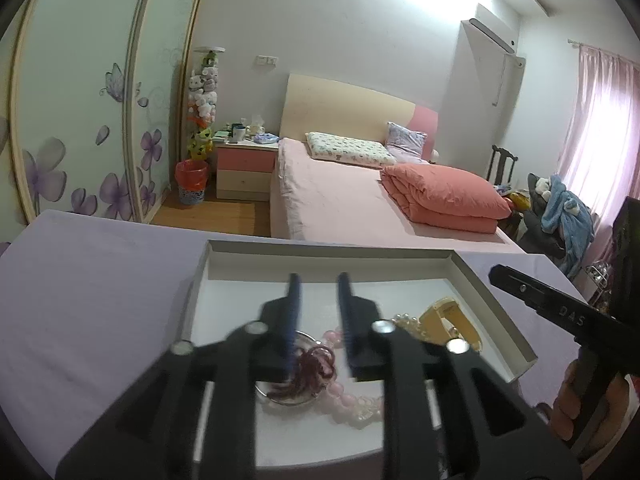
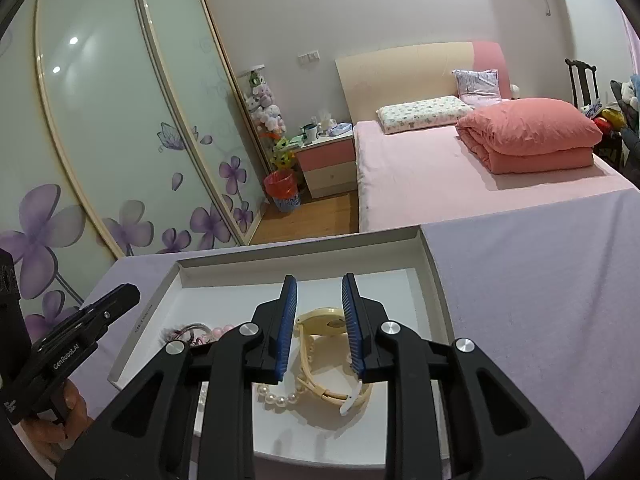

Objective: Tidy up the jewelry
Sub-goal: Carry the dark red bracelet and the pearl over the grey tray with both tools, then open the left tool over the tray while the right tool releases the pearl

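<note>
Bedroom setting: wardrobe [image 2: 120, 128] with purple flower print at left, bed [image 1: 340, 204] with pink sheet behind, folded coral quilt [image 1: 444, 194] on it, nightstand [image 1: 246, 168] and red bin [image 1: 192, 182] beside the headboard.

Counter [image 2: 540, 280] under a lilac cloth in the foreground. On it, a shallow white box [image 2: 304, 256], open-topped, holding all the jewelry.

Left gripper [image 1: 318, 312] hovers over the left part of the box; fingers [image 1: 292, 320] set at a moderate gap, holding nothing. Frame is motion-blurred. Seen from the right wrist view it enters from the left edge, above the box's left wall.

Right gripper [image 2: 318, 316] hovers over the right part of the box; fingers [image 2: 352, 320] also moderately apart, holding nothing. Cannot tell whether the tips touch the box floor.

Contents, box floor:
- cream watch [image 2: 324, 356], strap looped, lying between and just below the right fingers; also visible at right in the left view [image 1: 448, 320].
- pearl string [image 2: 280, 396], touching the watch strap on its left.
- dark red hair tie [image 1: 308, 372] lying on a round clear item [image 1: 280, 396], under the left fingers.
- pink bead bracelet [image 1: 348, 396], just right of the hair tie, running toward the near edge.

Hand [image 2: 56, 420] visible on the left gripper's handle.
</note>
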Motion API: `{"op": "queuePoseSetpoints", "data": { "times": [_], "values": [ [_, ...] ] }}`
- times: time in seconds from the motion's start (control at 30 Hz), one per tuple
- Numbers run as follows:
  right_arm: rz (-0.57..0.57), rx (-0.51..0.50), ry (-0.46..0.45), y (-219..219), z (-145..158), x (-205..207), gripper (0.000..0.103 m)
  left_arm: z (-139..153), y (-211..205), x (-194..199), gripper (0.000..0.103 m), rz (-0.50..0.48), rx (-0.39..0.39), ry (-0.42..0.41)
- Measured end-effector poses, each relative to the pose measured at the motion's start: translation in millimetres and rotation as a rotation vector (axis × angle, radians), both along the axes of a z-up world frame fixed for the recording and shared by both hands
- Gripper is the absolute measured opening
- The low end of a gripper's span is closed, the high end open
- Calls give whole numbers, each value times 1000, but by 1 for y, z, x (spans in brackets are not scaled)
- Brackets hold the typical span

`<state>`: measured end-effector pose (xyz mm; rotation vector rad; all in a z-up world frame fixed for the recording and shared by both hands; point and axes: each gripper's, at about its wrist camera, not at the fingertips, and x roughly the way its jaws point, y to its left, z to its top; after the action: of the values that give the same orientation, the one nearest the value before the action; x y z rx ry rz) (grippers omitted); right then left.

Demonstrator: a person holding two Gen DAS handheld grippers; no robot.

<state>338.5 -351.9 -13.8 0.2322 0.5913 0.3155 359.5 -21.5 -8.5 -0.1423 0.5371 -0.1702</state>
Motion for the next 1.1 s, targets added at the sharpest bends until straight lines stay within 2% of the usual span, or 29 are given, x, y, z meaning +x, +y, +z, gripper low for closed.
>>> {"op": "queuePoseSetpoints", "data": {
  "times": [0.3, 0.57, 0.83, 1.1],
  "values": [
    [1, 1, -2, -2, 2, -2, 25, 2, 5, -4, 24, 17, 8, 8],
    [16, -18, -13, -7, 12, -19, 25, 5, 4, -29, 24, -3, -11, 19],
    [34, -80, 17, -19, 2, -78, 25, -8, -10, -84, 33, -46, -30, 67],
    [17, -92, 80, -43, -19, -139, 25, -25, -30, -135, 40, -69, -46, 124]
  ]
}}
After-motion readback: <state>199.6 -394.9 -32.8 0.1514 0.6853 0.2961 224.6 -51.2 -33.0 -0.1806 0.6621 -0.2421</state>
